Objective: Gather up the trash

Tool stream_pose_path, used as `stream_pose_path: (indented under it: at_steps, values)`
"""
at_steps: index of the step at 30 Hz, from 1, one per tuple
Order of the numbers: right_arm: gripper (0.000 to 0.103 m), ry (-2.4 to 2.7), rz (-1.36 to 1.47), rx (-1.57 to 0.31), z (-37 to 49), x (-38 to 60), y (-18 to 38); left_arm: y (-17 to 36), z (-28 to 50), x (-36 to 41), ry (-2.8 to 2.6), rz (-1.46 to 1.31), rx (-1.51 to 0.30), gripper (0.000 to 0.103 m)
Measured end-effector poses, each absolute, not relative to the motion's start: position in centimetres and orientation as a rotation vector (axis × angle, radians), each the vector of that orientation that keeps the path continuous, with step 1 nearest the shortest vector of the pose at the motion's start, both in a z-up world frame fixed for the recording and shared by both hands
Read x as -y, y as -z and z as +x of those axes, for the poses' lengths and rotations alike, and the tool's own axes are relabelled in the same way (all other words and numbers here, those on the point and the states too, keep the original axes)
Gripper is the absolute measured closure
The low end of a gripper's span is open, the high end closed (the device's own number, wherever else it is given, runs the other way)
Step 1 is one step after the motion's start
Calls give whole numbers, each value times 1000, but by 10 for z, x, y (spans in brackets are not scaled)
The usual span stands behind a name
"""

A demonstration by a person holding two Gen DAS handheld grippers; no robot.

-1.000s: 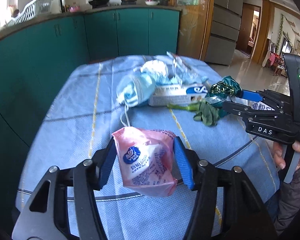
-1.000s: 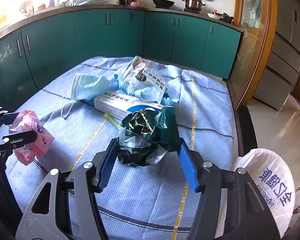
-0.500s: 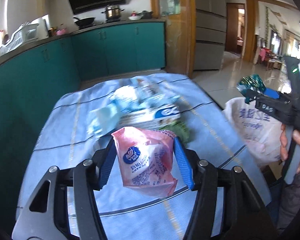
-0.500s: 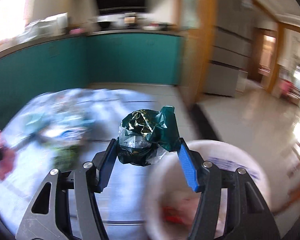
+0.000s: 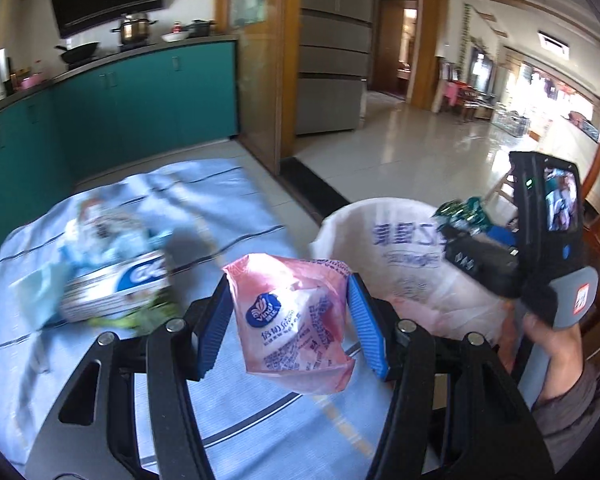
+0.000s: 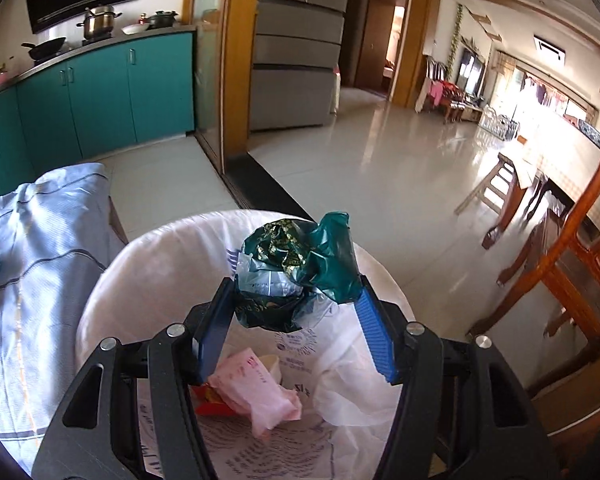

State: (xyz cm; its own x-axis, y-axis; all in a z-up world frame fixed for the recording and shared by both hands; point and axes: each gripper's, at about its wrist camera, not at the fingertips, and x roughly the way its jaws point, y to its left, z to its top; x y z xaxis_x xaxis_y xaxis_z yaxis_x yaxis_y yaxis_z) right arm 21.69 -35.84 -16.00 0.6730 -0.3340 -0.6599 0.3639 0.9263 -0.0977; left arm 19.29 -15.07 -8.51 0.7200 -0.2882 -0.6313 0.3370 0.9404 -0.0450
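Observation:
My left gripper (image 5: 288, 322) is shut on a pink tissue packet (image 5: 290, 320) and holds it above the blue tablecloth (image 5: 204, 208), just left of the bin. My right gripper (image 6: 296, 308) is shut on a crumpled dark green wrapper (image 6: 300, 268) and holds it over the open mouth of the white-lined trash bin (image 6: 164, 256). The bin holds a pink packet (image 6: 256, 396) and other scraps. The right gripper also shows in the left wrist view (image 5: 460, 228), over the bin's white liner (image 5: 384, 248).
Loose trash lies on the table: a toothpaste box (image 5: 116, 284), a blue face mask and a green scrap. Teal cabinets (image 5: 120, 108) line the back. A tiled floor (image 6: 380, 152) and a wooden stool (image 6: 504, 196) lie right of the bin.
Both grippers have swung right from the table toward the bin. The right gripper with the green wrapper has gone from the tabletop to over the bin's mouth. Both grips are unchanged.

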Motion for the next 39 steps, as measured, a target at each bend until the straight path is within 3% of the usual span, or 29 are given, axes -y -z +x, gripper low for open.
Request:
stream_pose_path:
  at_steps: [9,11,15,21,23,28,39]
  values:
    - [43,461,212,-745,207,404,166,118,236,226,479,120,-751,42]
    - [43,468,243,-738,205,410,165,127,242,238,510,144,-768,28]
    - [43,455,249,-735,205,412,164,133,244,243,511,170,-786,23]
    - [43,360,199,-738,210,395,165,109,230,201,376,125,-698,10]
    - [37,335,176,-738,213,387,164,102,224,185,338,112,-670,7]
    - [24,273,151,-687,211,369,156,92,210,148,222,108,-618,4]
    - [20,223,167,-668,219,347,149,93,214,49,-87,59,-628,3]
